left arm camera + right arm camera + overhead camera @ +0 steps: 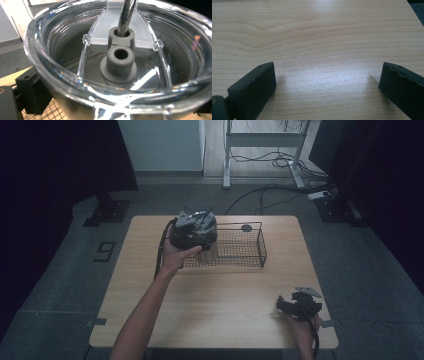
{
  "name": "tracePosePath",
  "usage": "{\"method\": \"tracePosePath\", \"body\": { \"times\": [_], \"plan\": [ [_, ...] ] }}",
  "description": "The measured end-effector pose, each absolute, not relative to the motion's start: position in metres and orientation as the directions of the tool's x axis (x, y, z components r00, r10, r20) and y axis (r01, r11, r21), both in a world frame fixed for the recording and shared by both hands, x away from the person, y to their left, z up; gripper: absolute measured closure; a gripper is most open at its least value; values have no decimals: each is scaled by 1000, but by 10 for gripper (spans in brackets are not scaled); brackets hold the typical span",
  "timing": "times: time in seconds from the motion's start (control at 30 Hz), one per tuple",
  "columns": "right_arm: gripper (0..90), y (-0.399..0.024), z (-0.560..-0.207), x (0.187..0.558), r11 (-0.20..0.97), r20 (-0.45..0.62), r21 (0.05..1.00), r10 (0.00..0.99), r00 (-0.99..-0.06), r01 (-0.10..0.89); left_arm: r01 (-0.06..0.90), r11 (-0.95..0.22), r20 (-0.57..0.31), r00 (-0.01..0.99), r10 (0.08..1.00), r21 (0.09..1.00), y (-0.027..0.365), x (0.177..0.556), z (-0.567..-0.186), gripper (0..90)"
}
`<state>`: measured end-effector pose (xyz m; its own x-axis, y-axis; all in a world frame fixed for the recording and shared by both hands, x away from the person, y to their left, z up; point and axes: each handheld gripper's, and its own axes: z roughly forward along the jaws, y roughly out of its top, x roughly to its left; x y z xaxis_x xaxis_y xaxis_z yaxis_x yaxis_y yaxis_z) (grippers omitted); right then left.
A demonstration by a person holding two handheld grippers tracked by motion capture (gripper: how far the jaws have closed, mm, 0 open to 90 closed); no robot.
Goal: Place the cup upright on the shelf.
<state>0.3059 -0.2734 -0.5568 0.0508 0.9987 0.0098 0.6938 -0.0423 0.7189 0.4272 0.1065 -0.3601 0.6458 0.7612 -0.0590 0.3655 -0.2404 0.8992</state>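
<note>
A steel tumbler (206, 251) with a clear lid (120, 62) and a metal straw (126, 15) hangs at the left end of a black wire basket (262, 245). My left gripper (199, 241) is shut on the tumbler's body just under the lid. Its left jaw shows at the lower left of the left gripper view, and basket mesh (53, 110) lies beneath it. Two grey rubber ports (121, 63) sit in the lid, and the straw stands in the farther one. My right gripper (283, 304) rests open at the table's front right, over bare wood (327, 50).
The basket stands at the back middle of the wooden table (225, 305), with a small dark round thing (246, 227) at its far rim. Cables and a desk frame (260, 150) lie on the floor beyond the table.
</note>
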Motion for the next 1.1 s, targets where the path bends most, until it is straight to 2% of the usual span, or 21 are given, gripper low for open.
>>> {"method": "tracePosePath", "body": {
  "times": [1.1],
  "plan": [
    [11,-273,-557,305,-45,11,719,999,53,694,384,-252,-32,599,800,888,98,471,-367,40]
  ]
}}
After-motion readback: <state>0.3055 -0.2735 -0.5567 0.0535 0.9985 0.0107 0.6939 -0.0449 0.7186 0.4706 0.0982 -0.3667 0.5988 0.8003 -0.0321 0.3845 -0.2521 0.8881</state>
